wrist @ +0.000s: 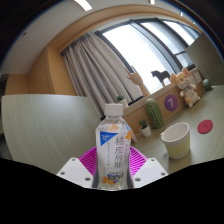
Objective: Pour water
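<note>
**Bottle held in the gripper, cup waiting nearby**

The gripper point(112, 172) has its magenta-padded fingers point(88, 160) closed against both sides of a clear plastic water bottle with a white label point(112, 148). It stands upright on the pale table point(50, 130). A pale green cup point(176, 140) sits just beyond, near a small potted cactus point(152, 113).

bottle point(112, 148): clear, white-capped, labelled, upright, between gripper point(112, 172) fingers | cup point(176, 140): pale, upright, near right

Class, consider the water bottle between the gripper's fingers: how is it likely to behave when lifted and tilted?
The bottle is tall and narrow, so it probably tips easily if nudged near its white cap. Its thin clear plastic may flex under the gripper. The glossy label could be slippery against the pads.
</note>
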Demonstrator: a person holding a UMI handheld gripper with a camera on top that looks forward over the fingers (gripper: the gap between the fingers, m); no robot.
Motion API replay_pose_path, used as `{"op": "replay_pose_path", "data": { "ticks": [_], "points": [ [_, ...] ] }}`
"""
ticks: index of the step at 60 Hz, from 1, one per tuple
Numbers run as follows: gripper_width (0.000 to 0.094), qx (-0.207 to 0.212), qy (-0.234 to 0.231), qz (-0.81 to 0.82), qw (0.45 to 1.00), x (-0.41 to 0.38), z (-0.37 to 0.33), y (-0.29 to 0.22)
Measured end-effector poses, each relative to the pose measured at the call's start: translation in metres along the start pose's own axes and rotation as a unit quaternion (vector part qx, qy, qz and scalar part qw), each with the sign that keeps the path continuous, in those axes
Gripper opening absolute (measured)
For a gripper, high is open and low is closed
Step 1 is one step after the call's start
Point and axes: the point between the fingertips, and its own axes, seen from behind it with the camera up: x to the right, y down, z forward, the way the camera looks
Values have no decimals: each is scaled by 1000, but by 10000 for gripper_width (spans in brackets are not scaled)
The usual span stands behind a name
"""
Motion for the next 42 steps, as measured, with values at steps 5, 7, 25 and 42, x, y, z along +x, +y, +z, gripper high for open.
{"op": "replay_pose_path", "data": {
  "ticks": [5,7,25,42],
  "points": [
    [390,26,-10,140,990,12,8,-28],
    [392,34,-7,191,981,13,10,-37],
    [388,58,5,559,827,58,34,-53],
    [388,101,-17,747,657,78,49,-81]
  ]
}}
